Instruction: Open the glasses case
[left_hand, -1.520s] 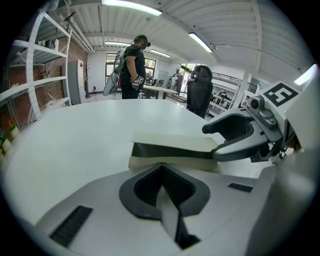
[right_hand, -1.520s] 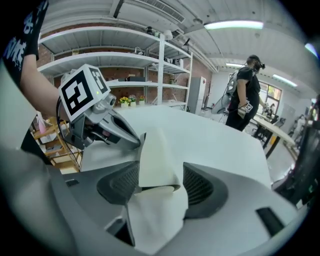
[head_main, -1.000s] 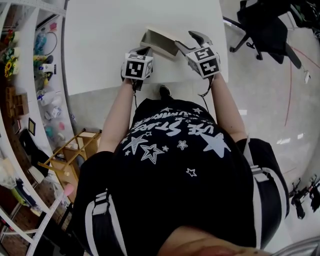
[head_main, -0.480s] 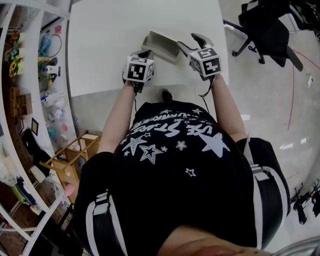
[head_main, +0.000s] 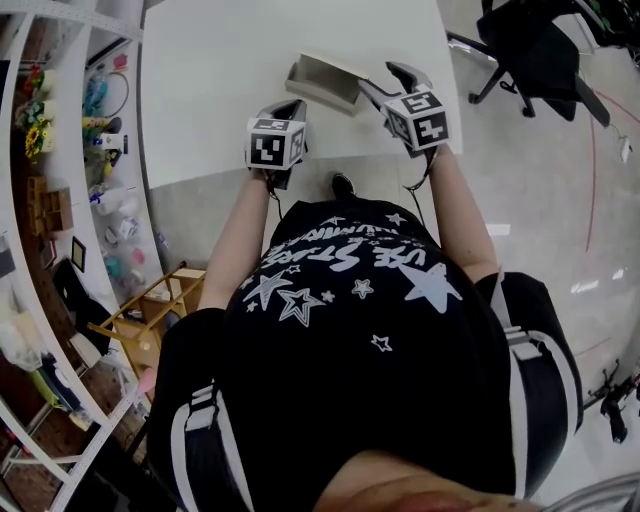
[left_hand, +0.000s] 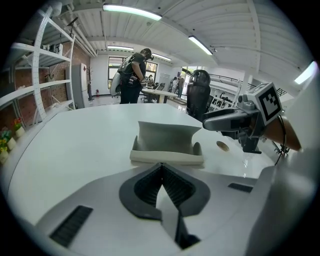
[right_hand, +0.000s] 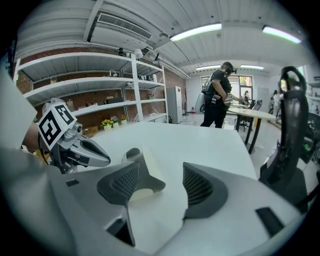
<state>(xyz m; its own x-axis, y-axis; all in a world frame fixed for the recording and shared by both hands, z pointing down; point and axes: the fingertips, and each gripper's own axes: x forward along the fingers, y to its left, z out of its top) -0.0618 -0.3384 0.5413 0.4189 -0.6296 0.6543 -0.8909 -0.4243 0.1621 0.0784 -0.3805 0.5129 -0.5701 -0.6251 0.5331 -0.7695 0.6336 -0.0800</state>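
On a broad white table (head_main: 220, 90), shelving (head_main: 60, 150) to the left: glasses case (head_main: 322, 82) near the front edge, lid raised upright behind the shallow tray. Judged open already, so little or nothing left beyond pulling away. Lies directly ahead of the left gripper (left_hand: 161, 172), clear of its tips; jaws there pressed together, empty. Sits just beside the right gripper (right_hand: 161, 175), partly behind its left-hand jaw; jaws spread wide, gripping nothing, no contact apparent.
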